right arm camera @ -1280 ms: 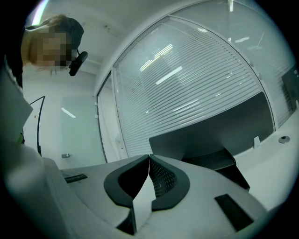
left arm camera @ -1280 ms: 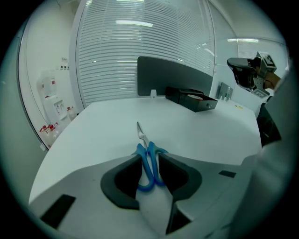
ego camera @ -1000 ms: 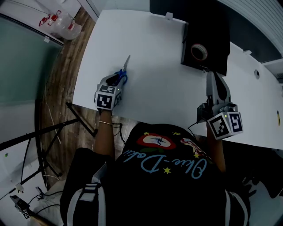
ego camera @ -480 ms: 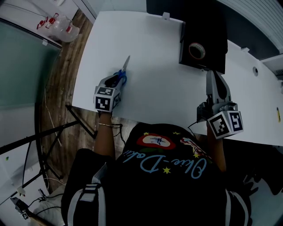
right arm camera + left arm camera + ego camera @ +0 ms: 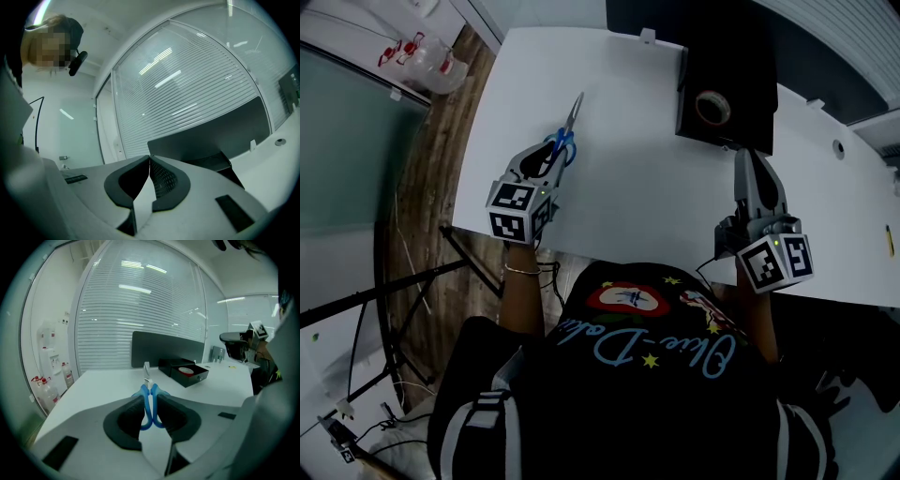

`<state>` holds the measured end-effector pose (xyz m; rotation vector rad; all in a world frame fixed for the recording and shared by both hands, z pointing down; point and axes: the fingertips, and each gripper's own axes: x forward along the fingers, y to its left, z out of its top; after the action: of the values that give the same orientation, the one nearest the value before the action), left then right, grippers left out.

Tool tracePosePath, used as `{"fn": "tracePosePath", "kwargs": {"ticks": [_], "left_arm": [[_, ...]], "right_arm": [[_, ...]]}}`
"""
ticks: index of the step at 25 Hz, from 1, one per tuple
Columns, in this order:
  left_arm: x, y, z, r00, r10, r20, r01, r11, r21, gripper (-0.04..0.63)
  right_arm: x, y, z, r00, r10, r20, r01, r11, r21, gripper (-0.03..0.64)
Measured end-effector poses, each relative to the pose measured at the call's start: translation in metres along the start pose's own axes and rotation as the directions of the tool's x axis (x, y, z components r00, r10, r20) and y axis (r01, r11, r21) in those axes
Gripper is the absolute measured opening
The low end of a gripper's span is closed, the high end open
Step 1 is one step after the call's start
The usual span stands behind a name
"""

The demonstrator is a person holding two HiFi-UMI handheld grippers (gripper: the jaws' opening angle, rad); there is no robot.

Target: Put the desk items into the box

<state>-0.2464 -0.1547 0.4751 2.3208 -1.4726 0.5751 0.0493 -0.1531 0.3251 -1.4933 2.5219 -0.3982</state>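
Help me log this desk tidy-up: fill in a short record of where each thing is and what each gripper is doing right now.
left gripper: shut on the blue handles of the scissors, blades pointing ahead
right gripper: shut, nothing in it, tip close to the box's near edge
box: black, open, on the far side of the white table
in the box: a roll of tape
not yet boxed: the scissors
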Motion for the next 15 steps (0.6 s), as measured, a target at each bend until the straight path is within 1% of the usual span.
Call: {"fn": "tracePosePath", "kwargs": {"ticks": [4, 9, 15], "left_arm": [[-0.007, -0.014, 0.042, 0.996, -0.023, 0.088, 0.018, 0.998, 0.057, 0.117], [-0.019, -0.033, 0.086, 0.98, -0.075, 0.185, 0.056, 0.993, 0.103, 0.117], [-0.019, -0.056, 0.114, 0.963, -0.13, 0.237, 0.094, 0.983, 0.158, 0.117]], "right_arm": [[-0.004, -0.003, 0.002, 1.0, -0.007, 0.009, 0.007, 1.0, 0.005, 0.014], [-0.013, -0.004, 0.008, 0.999, -0.021, 0.027, 0.021, 1.0, 0.006, 0.014], [-0.021, -0.013, 0.013, 0.998, -0.043, 0.046, 0.043, 0.999, 0.015, 0.014]]}}
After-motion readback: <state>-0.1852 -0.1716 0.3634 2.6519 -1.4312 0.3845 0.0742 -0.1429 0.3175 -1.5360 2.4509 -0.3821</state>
